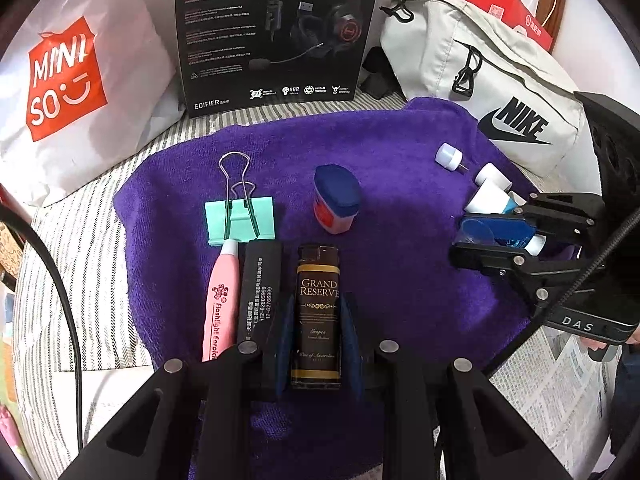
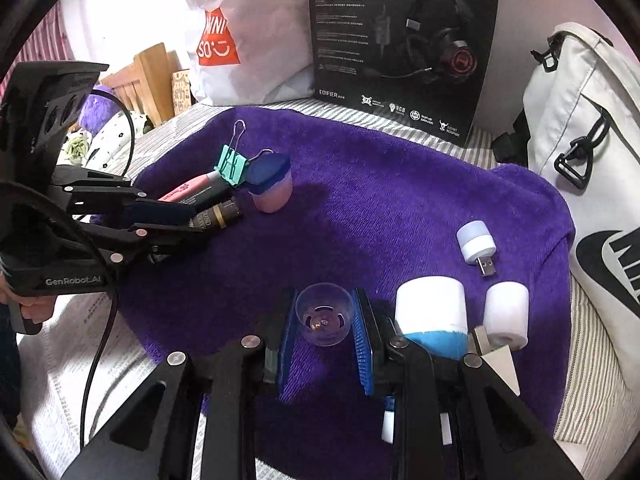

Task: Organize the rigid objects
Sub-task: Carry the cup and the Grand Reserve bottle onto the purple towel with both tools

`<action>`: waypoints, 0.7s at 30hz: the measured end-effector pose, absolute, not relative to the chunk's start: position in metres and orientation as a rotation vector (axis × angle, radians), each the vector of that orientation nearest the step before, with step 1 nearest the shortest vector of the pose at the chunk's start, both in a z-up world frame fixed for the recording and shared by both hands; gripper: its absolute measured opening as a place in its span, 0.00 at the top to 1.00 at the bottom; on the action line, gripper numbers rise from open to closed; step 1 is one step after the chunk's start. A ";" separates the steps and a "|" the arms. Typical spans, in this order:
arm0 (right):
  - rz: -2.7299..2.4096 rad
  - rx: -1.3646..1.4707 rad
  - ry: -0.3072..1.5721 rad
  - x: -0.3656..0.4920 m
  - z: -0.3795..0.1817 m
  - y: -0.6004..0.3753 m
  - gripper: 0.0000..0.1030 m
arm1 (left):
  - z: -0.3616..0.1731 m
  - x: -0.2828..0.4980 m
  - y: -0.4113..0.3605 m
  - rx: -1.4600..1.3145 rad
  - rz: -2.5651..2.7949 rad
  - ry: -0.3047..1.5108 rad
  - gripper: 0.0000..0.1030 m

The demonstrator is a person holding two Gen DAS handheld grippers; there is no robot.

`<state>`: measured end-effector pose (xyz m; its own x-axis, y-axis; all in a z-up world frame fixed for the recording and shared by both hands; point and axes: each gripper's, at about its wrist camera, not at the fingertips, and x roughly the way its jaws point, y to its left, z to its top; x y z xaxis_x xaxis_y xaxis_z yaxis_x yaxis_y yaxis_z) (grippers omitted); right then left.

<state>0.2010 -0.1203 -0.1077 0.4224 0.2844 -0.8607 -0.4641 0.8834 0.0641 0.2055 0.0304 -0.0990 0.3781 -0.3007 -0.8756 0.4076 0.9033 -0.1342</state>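
A purple towel (image 1: 400,152) carries the objects. My left gripper (image 1: 318,320) is shut on a dark "Grand Reserve" lighter (image 1: 319,276), which lies beside a black bar (image 1: 260,292) and a pink earpick flashlight (image 1: 222,304). A mint binder clip (image 1: 240,220) and a blue-lidded jar (image 1: 336,200) lie beyond them. My right gripper (image 2: 324,312) is shut on a small clear plastic cup (image 2: 324,314), low over the towel. To its right stand a white-and-blue cylinder (image 2: 432,312), a small white cylinder (image 2: 506,312) and a USB lamp (image 2: 477,244).
A black headset box (image 1: 276,32) stands at the back, a white Miniso bag (image 1: 68,80) to its left and a white Nike bag (image 1: 500,92) to its right. Striped bedding (image 1: 80,280) and newspaper (image 1: 560,392) surround the towel. A black cable (image 2: 108,320) hangs at the left.
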 end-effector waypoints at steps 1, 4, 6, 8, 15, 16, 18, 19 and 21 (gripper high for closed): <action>0.472 -0.197 1.035 0.202 -0.108 -0.120 0.74 | -0.099 0.205 0.030 0.116 -0.454 1.092 0.77; 0.474 -0.205 1.035 0.203 -0.109 -0.118 0.74 | -0.099 0.205 0.030 0.115 -0.453 1.089 0.77; 0.475 -0.212 1.034 0.205 -0.109 -0.118 0.74 | -0.099 0.205 0.030 0.119 -0.452 1.086 0.77; 0.472 -0.220 1.032 0.206 -0.110 -0.117 0.74 | -0.099 0.204 0.029 0.123 -0.450 1.081 0.77; 0.470 -0.246 1.022 0.206 -0.112 -0.115 0.74 | -0.100 0.202 0.026 0.141 -0.445 1.065 0.77; 0.472 -0.250 1.021 0.206 -0.112 -0.115 0.74 | -0.100 0.202 0.027 0.144 -0.444 1.062 0.77; 0.466 -0.258 1.026 0.206 -0.112 -0.115 0.74 | -0.100 0.201 0.027 0.149 -0.443 1.058 0.78; 0.466 -0.264 1.030 0.205 -0.112 -0.115 0.74 | -0.100 0.200 0.026 0.151 -0.442 1.054 0.78; 0.465 -0.266 1.031 0.203 -0.112 -0.115 0.74 | -0.101 0.199 0.026 0.153 -0.441 1.048 0.78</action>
